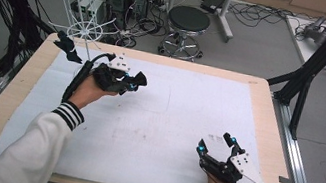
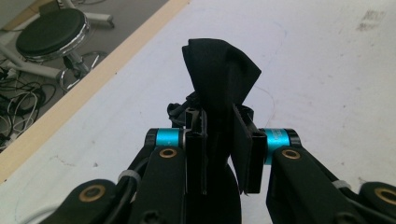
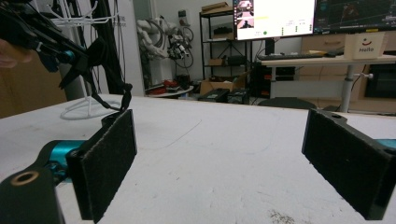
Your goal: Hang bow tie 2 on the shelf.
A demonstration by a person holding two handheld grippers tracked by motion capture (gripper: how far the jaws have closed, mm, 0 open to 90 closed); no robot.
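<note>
So, starting at the upper left of the high view: the left gripper (image 1: 133,81) is up off the white mat (image 1: 171,118), held in a hand with a white striped-cuff sleeve (image 1: 49,137), and its jaws are clamped tight on a piece of black cloth (image 1: 138,80). In the left gripper view you get the close look: the black cloth (image 2: 219,79) is pinched between the two pads in the middle of the frame, with a folded bunch sticking up above the jaws and the rest hanging down between them. Another scrap of black fabric (image 1: 67,47) sits further left in the high view, on the white wire rack (image 1: 81,11) at the table's far left corner.

Over at the lower right of the high view, the right gripper (image 1: 215,144) rests low over the mat with jaws spread wide and nothing in them. The right gripper view backs that up: pads (image 3: 109,158) far apart at the frame's left and right edges, just bare mat between.
</note>
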